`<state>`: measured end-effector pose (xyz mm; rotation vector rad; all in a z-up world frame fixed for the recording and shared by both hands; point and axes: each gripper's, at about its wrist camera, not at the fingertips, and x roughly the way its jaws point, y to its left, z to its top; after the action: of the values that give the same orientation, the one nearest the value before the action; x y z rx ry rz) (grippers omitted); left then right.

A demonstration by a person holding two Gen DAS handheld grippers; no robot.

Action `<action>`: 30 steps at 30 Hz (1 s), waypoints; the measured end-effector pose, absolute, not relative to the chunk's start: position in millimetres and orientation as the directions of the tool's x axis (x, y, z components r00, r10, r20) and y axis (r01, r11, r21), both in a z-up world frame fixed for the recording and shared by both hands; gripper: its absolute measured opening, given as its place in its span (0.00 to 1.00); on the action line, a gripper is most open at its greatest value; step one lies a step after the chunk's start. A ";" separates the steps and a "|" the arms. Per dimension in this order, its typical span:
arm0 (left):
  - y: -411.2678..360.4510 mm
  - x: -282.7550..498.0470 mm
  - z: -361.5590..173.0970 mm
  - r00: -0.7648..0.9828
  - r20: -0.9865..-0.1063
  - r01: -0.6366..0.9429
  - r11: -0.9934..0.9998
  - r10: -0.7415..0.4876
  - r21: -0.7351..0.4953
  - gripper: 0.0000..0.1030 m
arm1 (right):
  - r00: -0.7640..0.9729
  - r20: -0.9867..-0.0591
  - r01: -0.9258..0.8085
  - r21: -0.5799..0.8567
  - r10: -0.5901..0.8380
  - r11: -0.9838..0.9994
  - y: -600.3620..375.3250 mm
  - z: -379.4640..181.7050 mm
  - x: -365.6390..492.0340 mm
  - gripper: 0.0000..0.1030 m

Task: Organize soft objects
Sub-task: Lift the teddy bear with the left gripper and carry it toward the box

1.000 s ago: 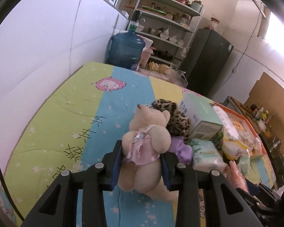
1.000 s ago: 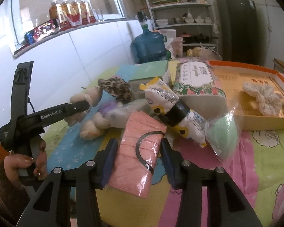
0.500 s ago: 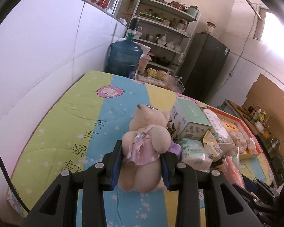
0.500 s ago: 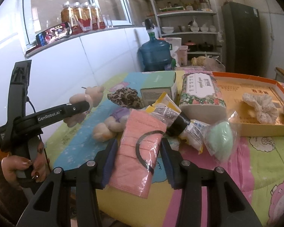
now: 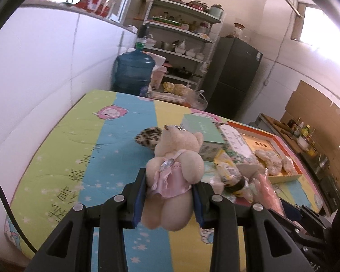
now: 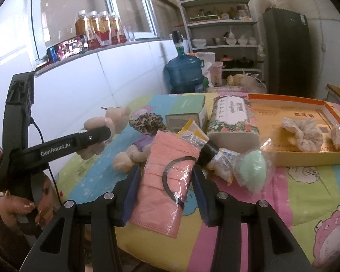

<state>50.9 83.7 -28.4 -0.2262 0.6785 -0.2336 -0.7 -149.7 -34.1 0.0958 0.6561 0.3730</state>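
My left gripper (image 5: 170,185) is shut on a cream teddy bear in a pink dress (image 5: 174,170) and holds it above the colourful quilted table (image 5: 97,158). The bear also shows in the right wrist view (image 6: 106,124), in the left gripper (image 6: 97,136). My right gripper (image 6: 165,181) is shut on a pink packet of face masks in clear wrap (image 6: 167,181), lifted over the table's near edge. An orange tray (image 6: 306,156) at the right holds a cream scrunchie (image 6: 301,133).
On the table lie a leopard scrunchie (image 6: 147,122), a second plush with purple clothes (image 6: 133,154), a green box (image 6: 185,111), a floral tissue pack (image 6: 233,120), a yellow snack packet (image 6: 215,156) and a green sponge in wrap (image 6: 253,167). A white wall runs along the left.
Both grippers have risen and drawn back from the pile with their loads. The table items look smaller and lower now.
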 end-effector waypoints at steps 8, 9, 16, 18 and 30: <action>47.5 46.1 -21.8 0.735 -0.591 0.206 0.940 -0.332 -0.271 0.35 | 0.747 -0.568 -0.279 0.204 0.345 0.938 -169.8 -30.5 -7.0 0.46; 44.4 46.2 -22.4 0.731 -0.592 0.215 0.938 -0.338 -0.271 0.35 | 0.750 -0.566 -0.273 0.205 0.342 0.940 -172.6 -30.3 -7.5 0.46; 13.0 45.0 -22.9 0.705 -0.598 0.270 0.924 -0.382 -0.272 0.35 | 0.766 -0.562 -0.231 0.209 0.310 0.950 -196.6 -30.4 -15.4 0.46; 4.7 44.4 -23.3 0.699 -0.599 0.283 0.920 -0.391 -0.270 0.35 | 0.770 -0.562 -0.221 0.212 0.303 0.952 -202.8 -30.4 -16.2 0.46; -41.1 45.3 -24.9 0.666 -0.611 0.342 0.903 -0.428 -0.259 0.35 | 0.791 -0.554 -0.155 0.232 0.261 0.960 -240.8 -29.8 -19.1 0.46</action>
<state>45.3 -41.1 -24.9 -0.1259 0.7203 -0.4359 -19.1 -240.8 -29.8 0.1782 0.6201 0.2252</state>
